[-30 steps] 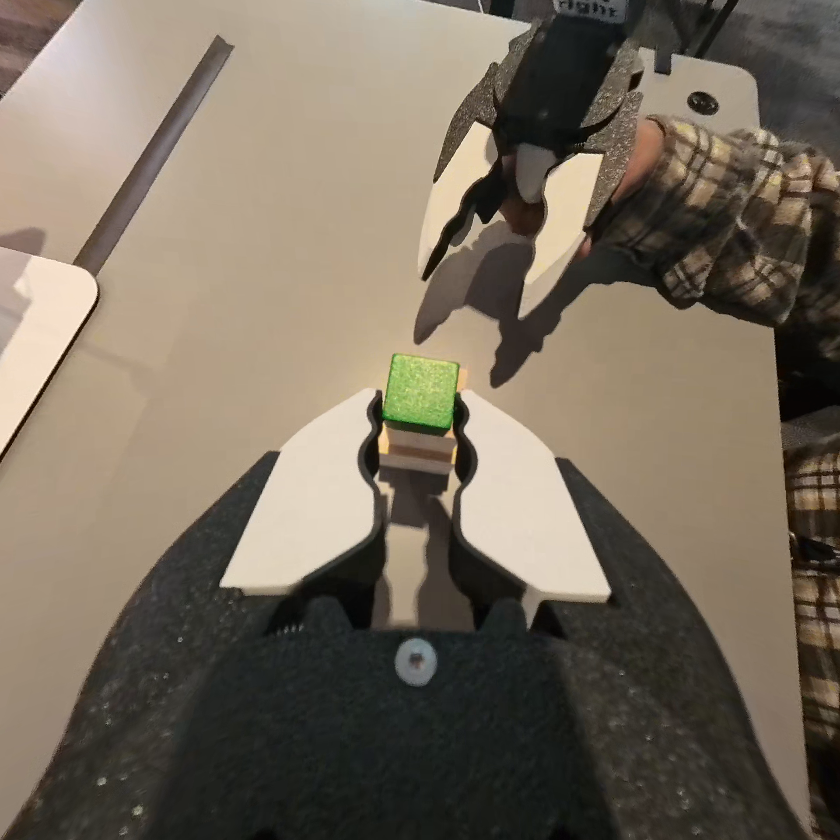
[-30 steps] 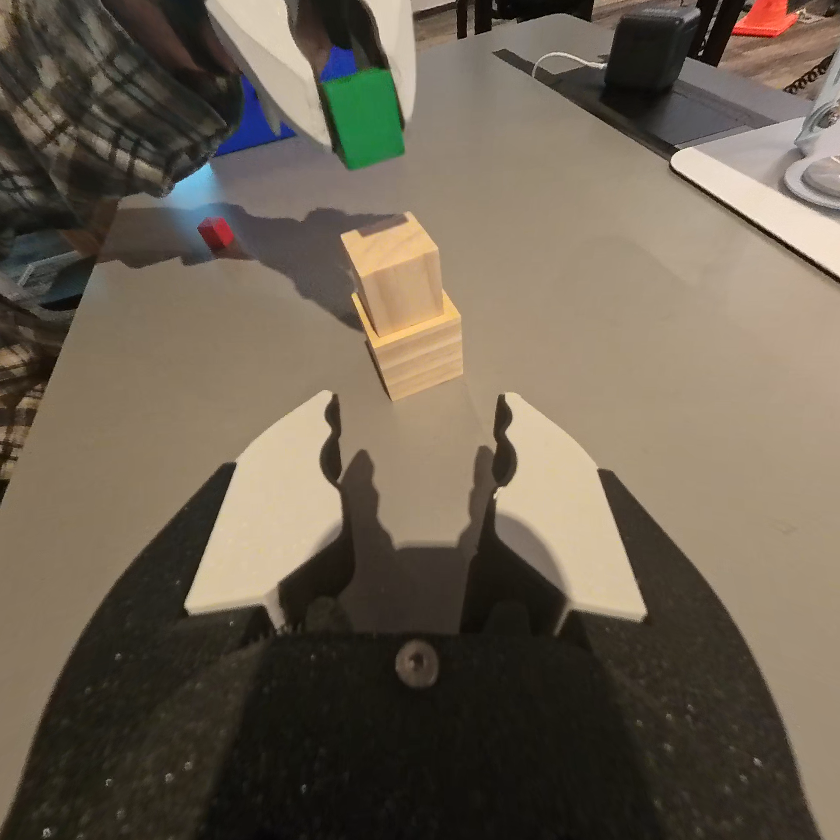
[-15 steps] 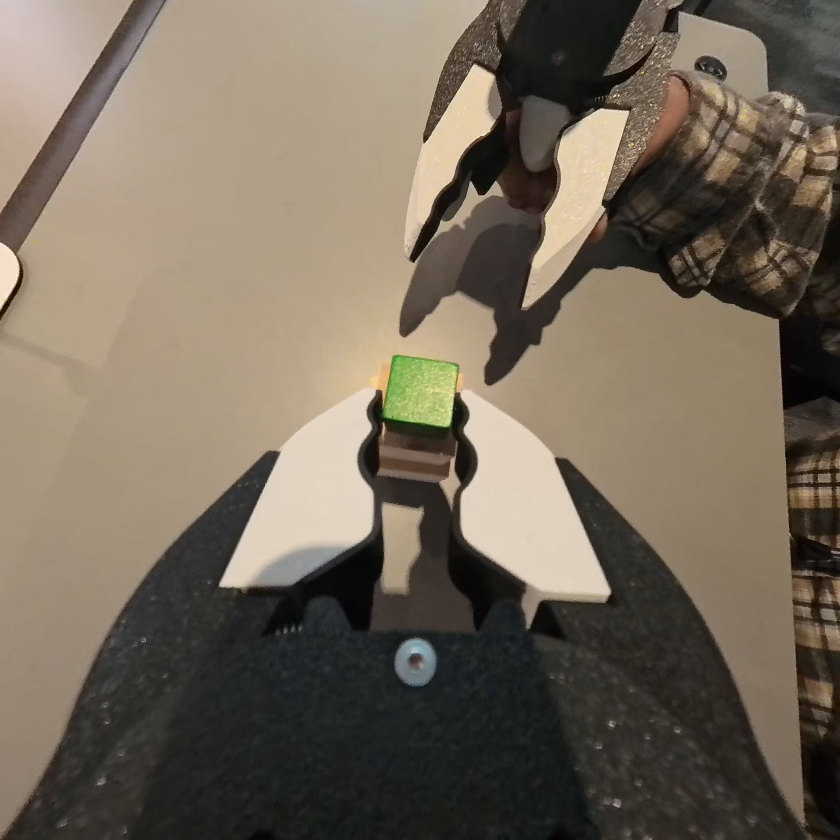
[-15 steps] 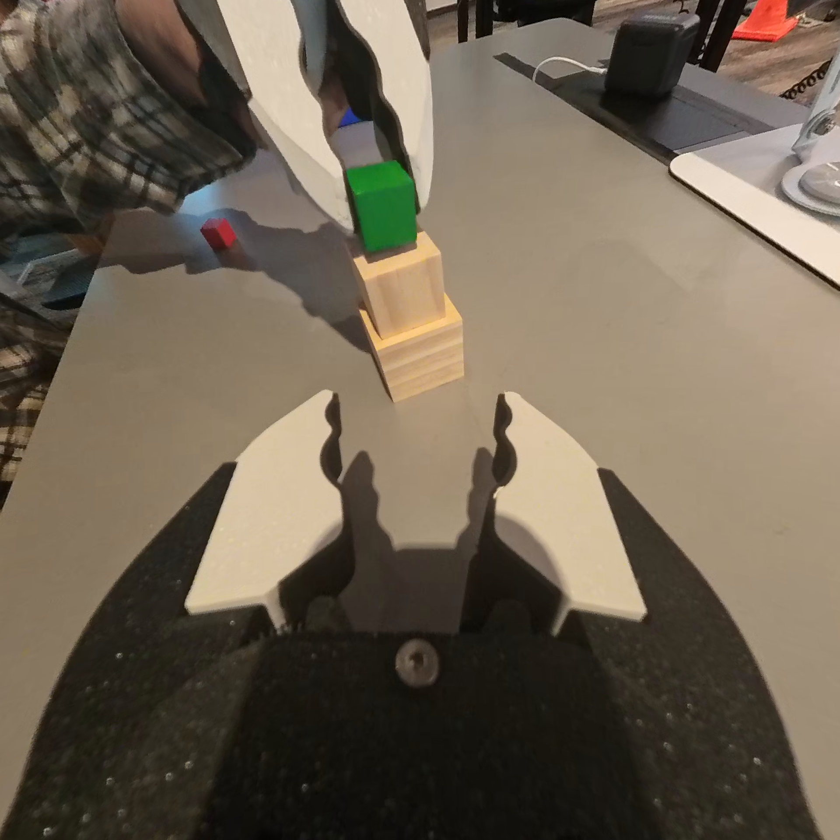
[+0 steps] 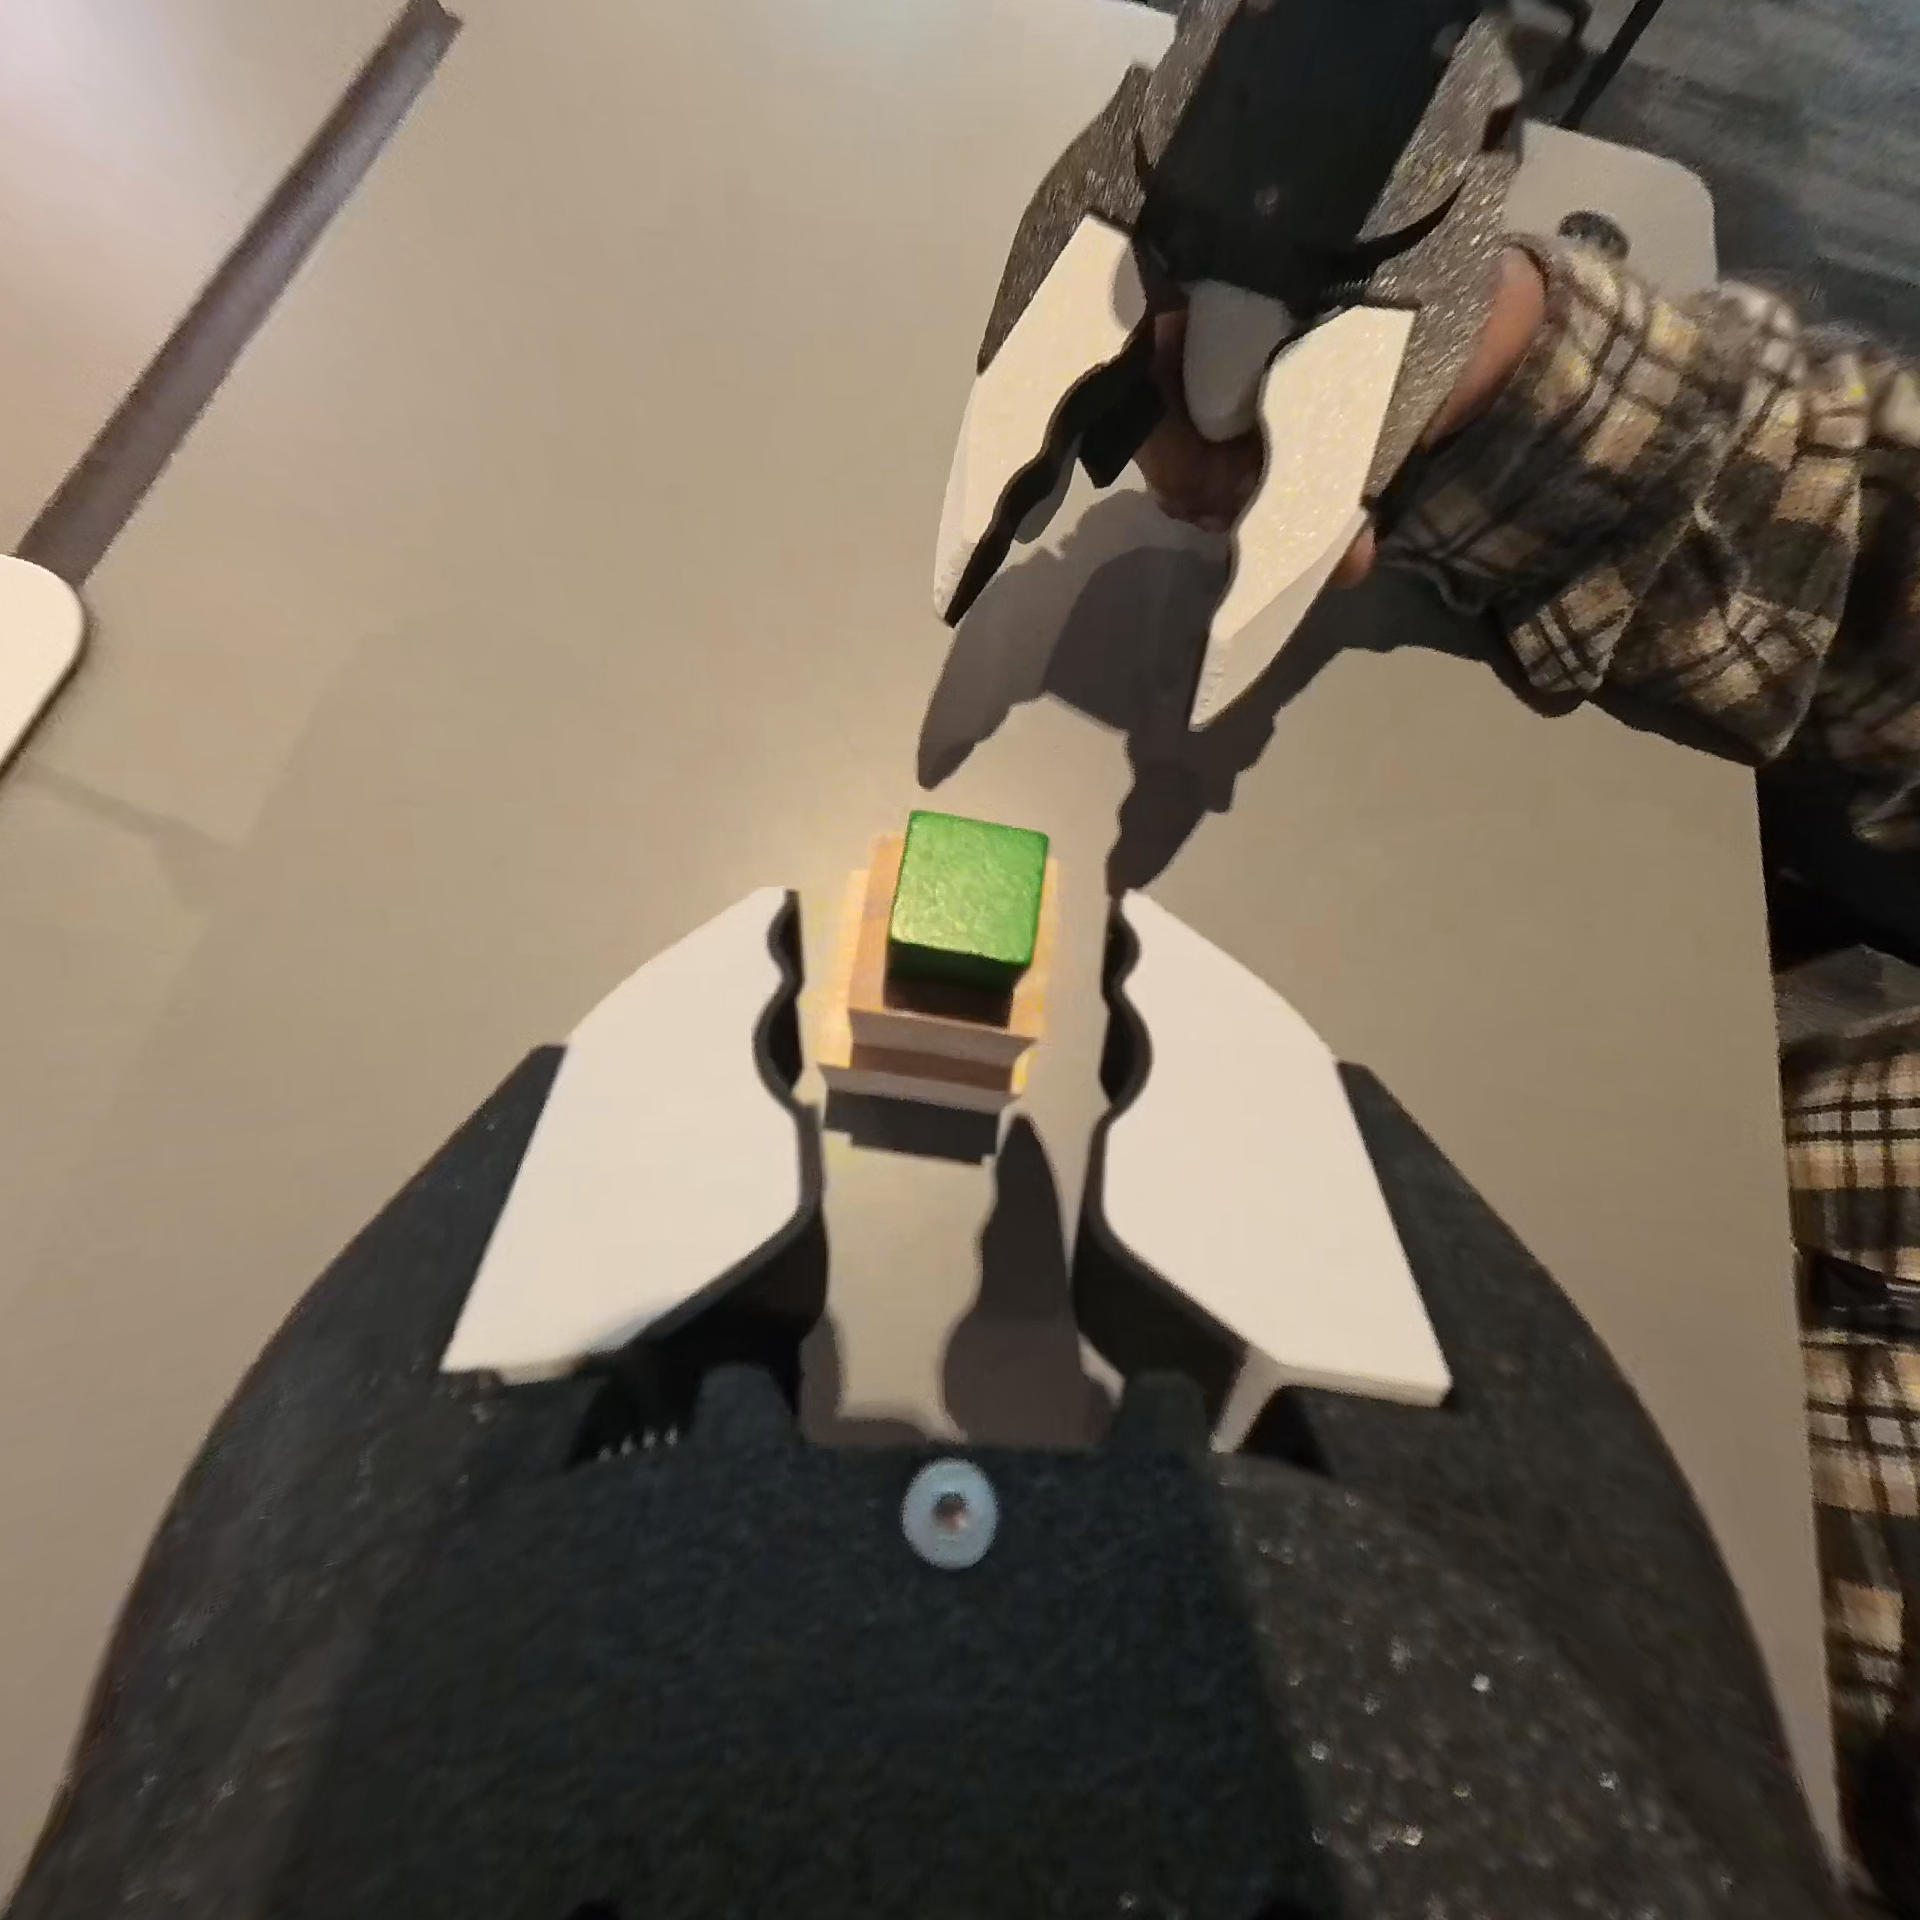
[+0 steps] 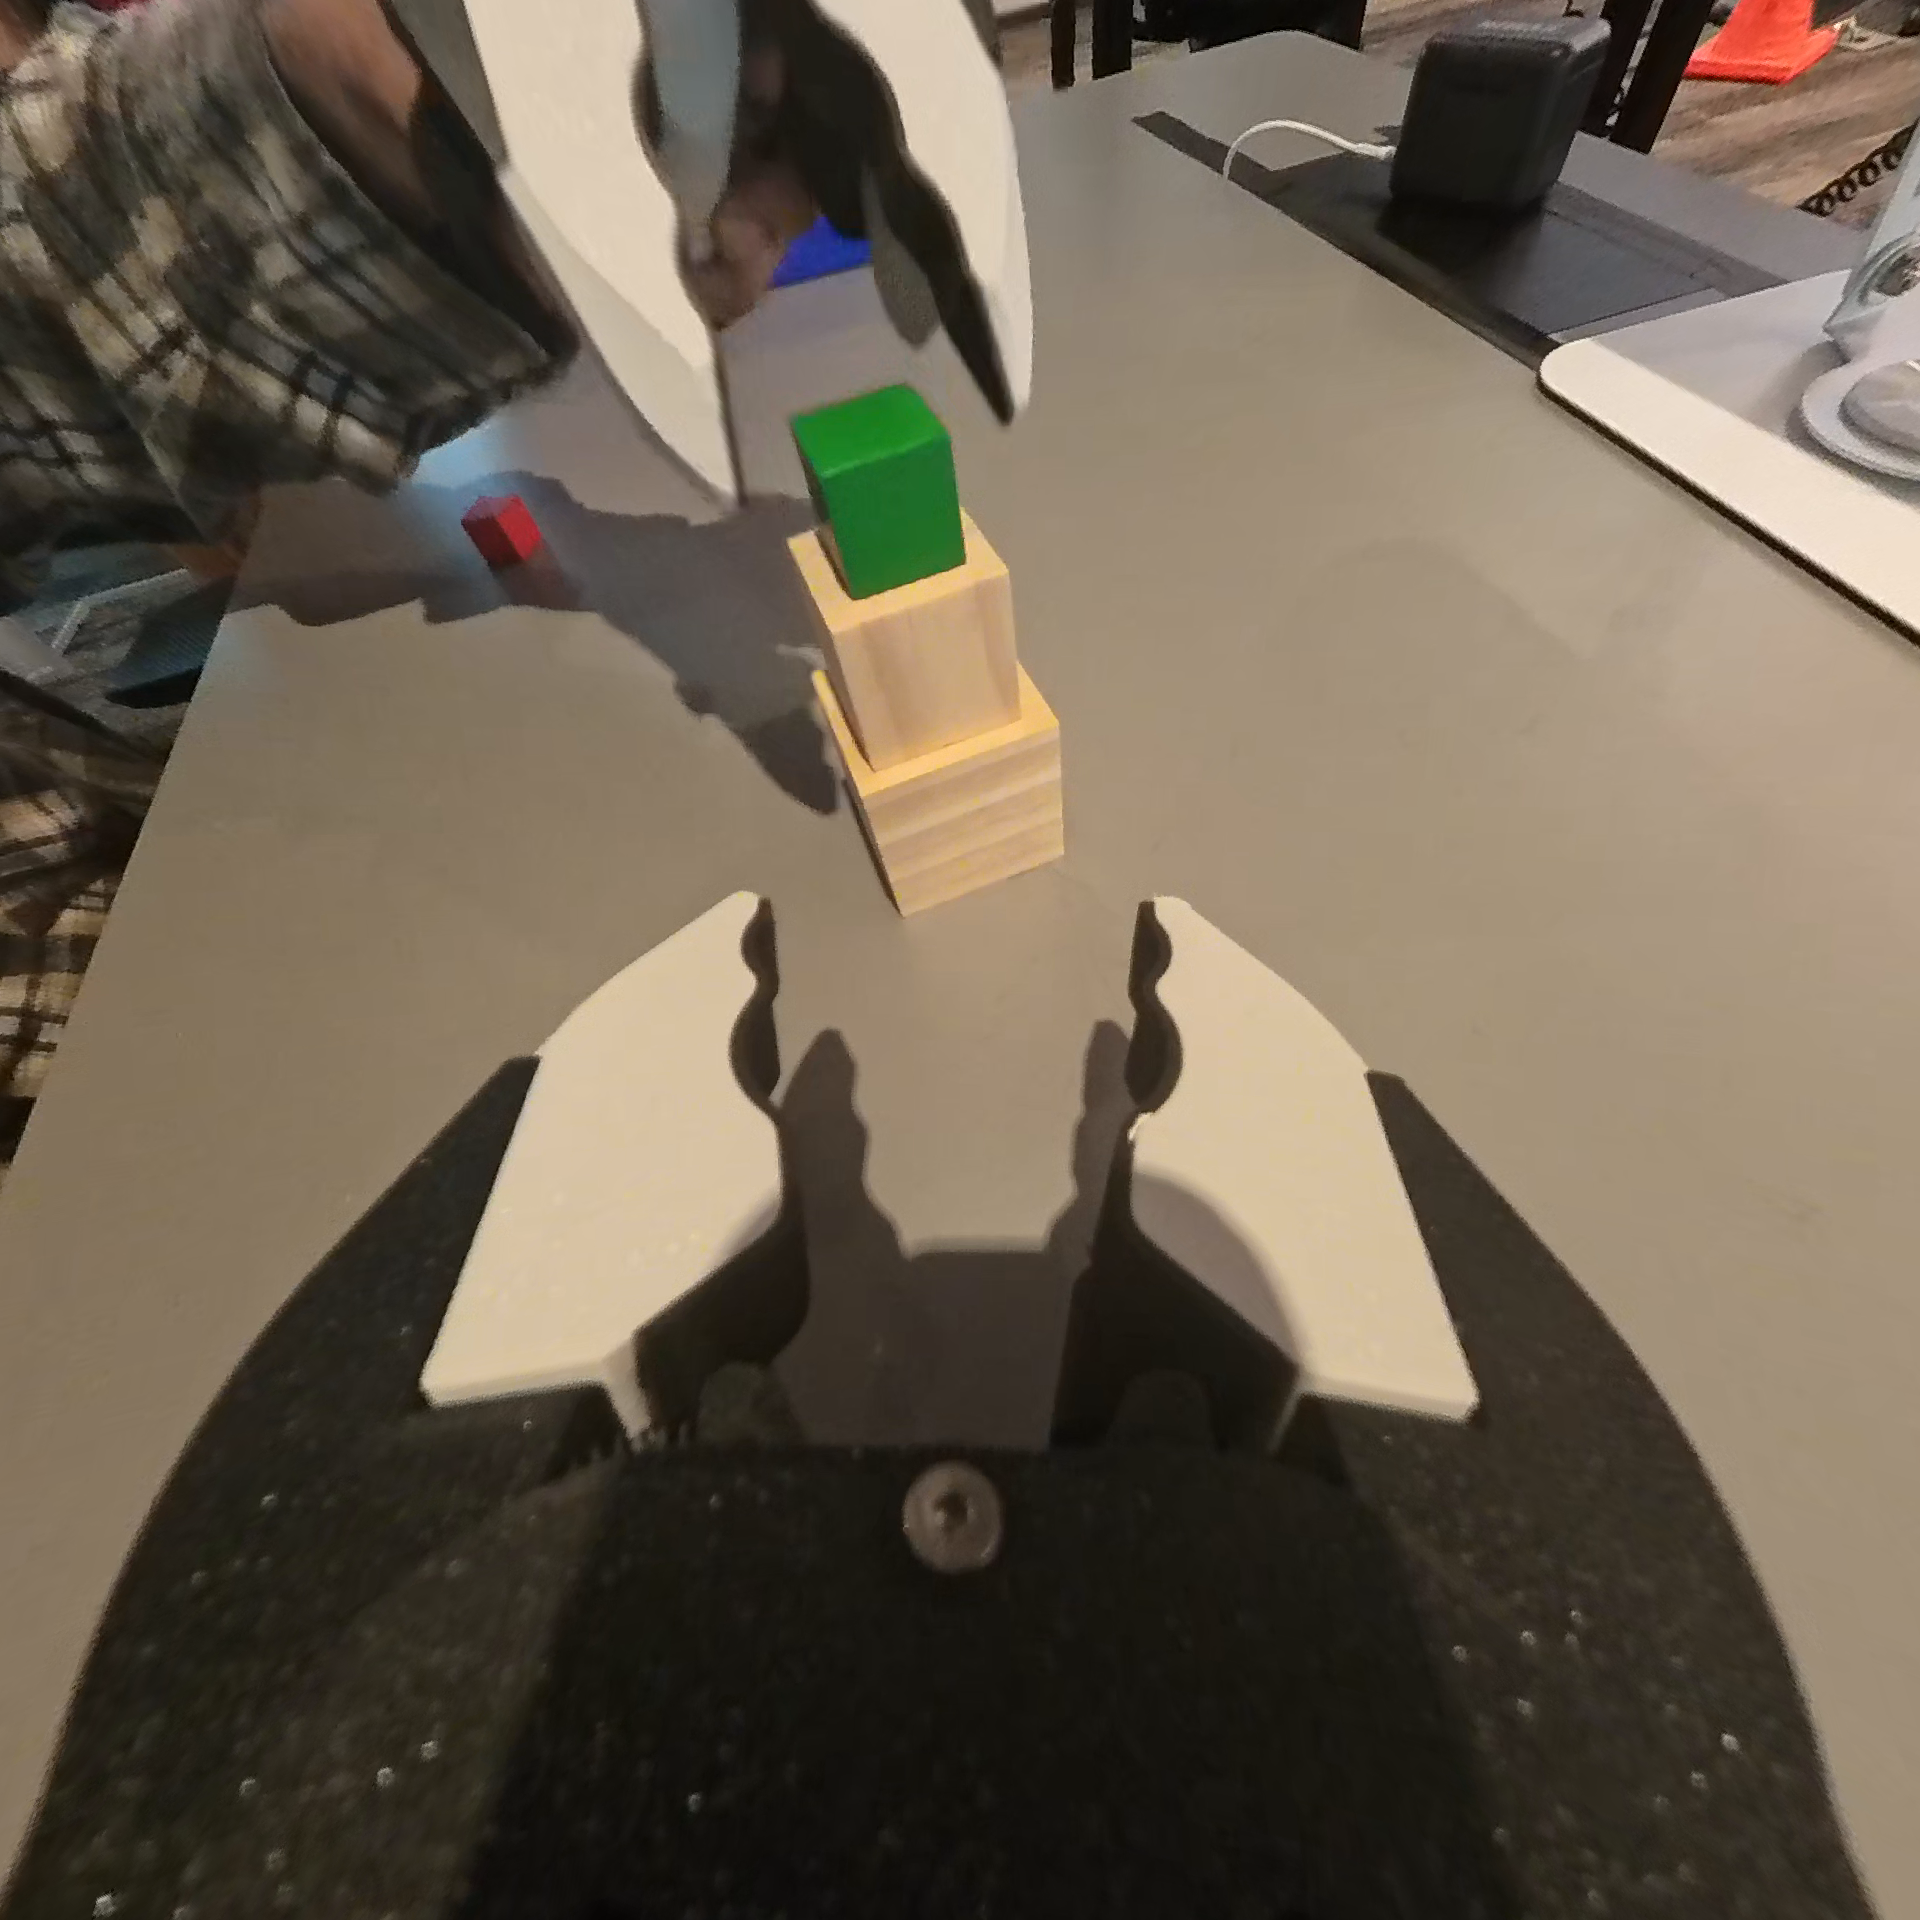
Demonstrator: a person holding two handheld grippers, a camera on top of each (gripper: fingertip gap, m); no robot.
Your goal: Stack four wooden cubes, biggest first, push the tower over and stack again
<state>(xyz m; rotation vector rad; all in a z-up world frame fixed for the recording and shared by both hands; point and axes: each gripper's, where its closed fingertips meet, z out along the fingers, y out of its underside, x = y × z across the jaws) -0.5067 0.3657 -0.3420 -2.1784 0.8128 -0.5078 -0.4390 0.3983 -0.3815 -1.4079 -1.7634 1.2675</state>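
Tower status: green cube (image 6: 881,488) sits on the middle wooden cube (image 6: 920,649), which sits on the biggest wooden cube (image 6: 961,805), all on the grey table (image 6: 1455,831). Three of four placed. Red cube (image 6: 503,528) lies on the table well apart, toward the person's plaid sleeve (image 6: 208,312); my read is that it goes on next.

Left gripper (image 5: 951,925) is spread open just above the tower, fingers (image 5: 665,1143) either side of the green cube, not touching it. Right gripper (image 6: 951,935) is open, empty, low over the table just short of the tower's base.

Risks:
- Green cube looks off-centre, shifted toward the left gripper's side and slightly rotated. Less margin for the red cube.
- Left fingers are close; a sideways pull-out could clip the green cube.
- Red cube is small, so an off-centre pinch could let it twist or drop.
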